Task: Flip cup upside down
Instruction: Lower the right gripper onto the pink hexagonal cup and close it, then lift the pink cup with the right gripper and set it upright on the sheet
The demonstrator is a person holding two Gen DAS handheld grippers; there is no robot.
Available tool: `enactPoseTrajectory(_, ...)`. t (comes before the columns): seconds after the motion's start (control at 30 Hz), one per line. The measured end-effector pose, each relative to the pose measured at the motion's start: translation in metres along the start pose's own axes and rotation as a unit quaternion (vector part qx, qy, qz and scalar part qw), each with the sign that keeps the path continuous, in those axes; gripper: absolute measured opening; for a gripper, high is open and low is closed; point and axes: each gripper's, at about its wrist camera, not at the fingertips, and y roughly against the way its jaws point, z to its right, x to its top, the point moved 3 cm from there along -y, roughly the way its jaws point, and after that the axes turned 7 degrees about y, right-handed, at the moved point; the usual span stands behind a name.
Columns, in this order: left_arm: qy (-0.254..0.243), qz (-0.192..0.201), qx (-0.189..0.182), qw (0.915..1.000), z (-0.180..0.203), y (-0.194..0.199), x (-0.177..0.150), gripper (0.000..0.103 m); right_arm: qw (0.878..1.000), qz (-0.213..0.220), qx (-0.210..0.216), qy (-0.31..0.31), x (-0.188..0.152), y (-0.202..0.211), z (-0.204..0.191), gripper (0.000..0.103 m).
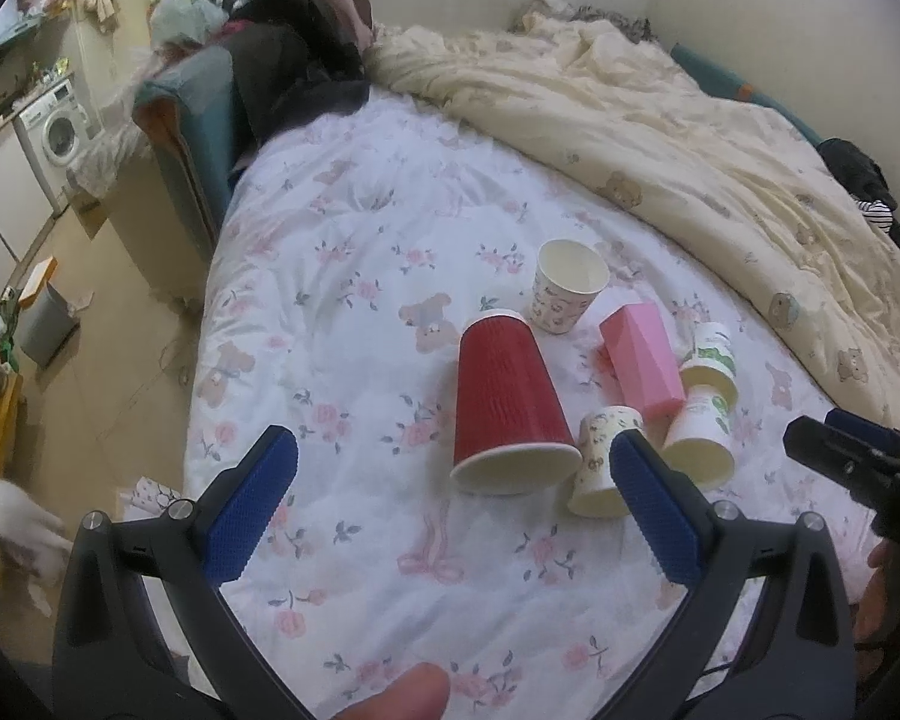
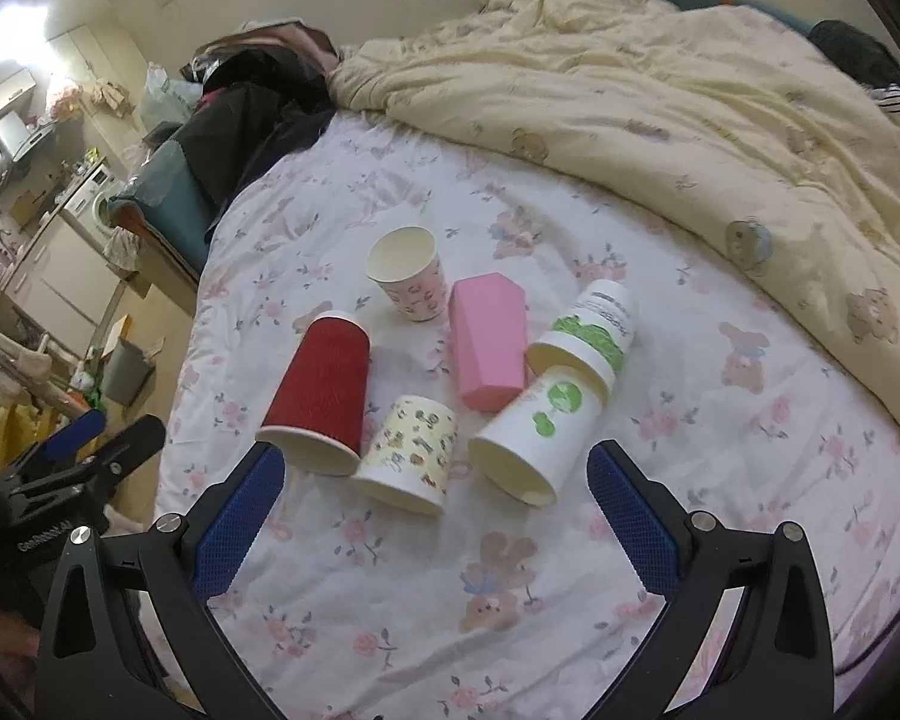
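- We see a bed under a white floral-print quilt [image 1: 360,324] [image 2: 720,540]; all cups sit near the quilt's middle, toward its near edge.
- Crumpled cream bear-print duvet [image 1: 660,138] [image 2: 660,96] piled along the far and right edges of the bed.
- Heap of dark clothing [image 1: 294,60] [image 2: 252,114] at the far left corner of the bed.
- Left gripper [image 1: 453,510], black frame with blue ribbed pads: jaws spread wide, nothing between them, hovering at the near edge just short of the cups.
- Right gripper [image 2: 435,516], same build: jaws also wide apart and empty, near the cups' mouths; we see it in the left view at the right edge [image 1: 852,468].
- Tall red ribbed paper cup [image 1: 510,402] [image 2: 321,390] at the left of the group, mouth down and toward us, leaning; whether it stands flat on its rim we cannot tell.
- Pink faceted plastic tumbler [image 1: 642,360] [image 2: 489,342] lying on its side mid-group.
- White paper cup with green print [image 1: 699,432] [image 2: 534,438] on its side, mouth toward us, rightmost near cup.
- Second white-and-green paper cup [image 1: 714,354] [image 2: 594,330] just behind it, touching it.
- Cream paper cup with small cartoon print [image 1: 606,462] [image 2: 408,450], mouth toward us, touching the red cup's rim.
- White paper cup with pink print [image 1: 567,285] [image 2: 408,279] upright, mouth up, at the far side of the group.
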Motion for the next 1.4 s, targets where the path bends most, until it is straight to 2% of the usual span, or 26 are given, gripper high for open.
enactPoseTrajectory(0.2,0.011,-0.029,0.018,0.9993,-0.010,-0.031,0.012,0.103,0.999,-0.042,0.024,0.012,0.028,-0.032,0.004,0.103)
enactPoseTrajectory(0.43,0.035,-0.066,0.018,0.9971,-0.023,-0.063,0.014,0.103,0.991,-0.111,0.066,0.017,0.069,-0.077,0.016,0.102)
enactPoseTrajectory(0.5,0.051,-0.088,0.007,0.9948,-0.026,-0.073,0.013,0.103,0.989,-0.133,0.066,0.018,0.082,-0.093,0.022,0.089)
enactPoseTrajectory(0.63,0.055,-0.107,0.012,0.9927,-0.029,-0.086,0.011,0.103,0.980,-0.190,0.062,0.016,0.094,-0.132,0.030,0.086)
enactPoseTrajectory(0.7,0.057,-0.114,0.011,0.9917,-0.031,-0.090,0.010,0.103,0.974,-0.221,0.049,0.019,0.092,-0.152,0.033,0.075)
enactPoseTrajectory(0.8,0.061,-0.122,0.008,0.9906,-0.031,-0.092,0.009,0.103,0.966,-0.255,0.032,0.019,0.084,-0.177,0.038,0.071)
enactPoseTrajectory(0.93,0.057,-0.118,0.002,0.9914,-0.028,-0.088,0.009,0.103,0.964,-0.265,-0.003,0.029,0.079,-0.197,0.044,0.071)
enactPoseTrajectory(1.07,0.051,-0.114,-0.001,0.9922,-0.024,-0.085,0.010,0.103,0.960,-0.278,-0.016,0.025,0.072,-0.212,0.049,0.071)
enactPoseTrajectory(1.13,0.050,-0.113,-0.003,0.9924,-0.023,-0.083,0.010,0.103,0.959,-0.279,-0.025,0.030,0.069,-0.217,0.049,0.067)
enactPoseTrajectory(1.17,0.048,-0.112,-0.003,0.9925,-0.023,-0.083,0.010,0.103,0.960,-0.276,-0.031,0.033,0.069,-0.217,0.049,0.064)
enactPoseTrajectory(1.4,0.044,-0.099,-0.002,0.9941,-0.020,-0.077,0.011,0.103,0.968,-0.247,-0.034,0.026,0.074,-0.199,0.053,0.064)
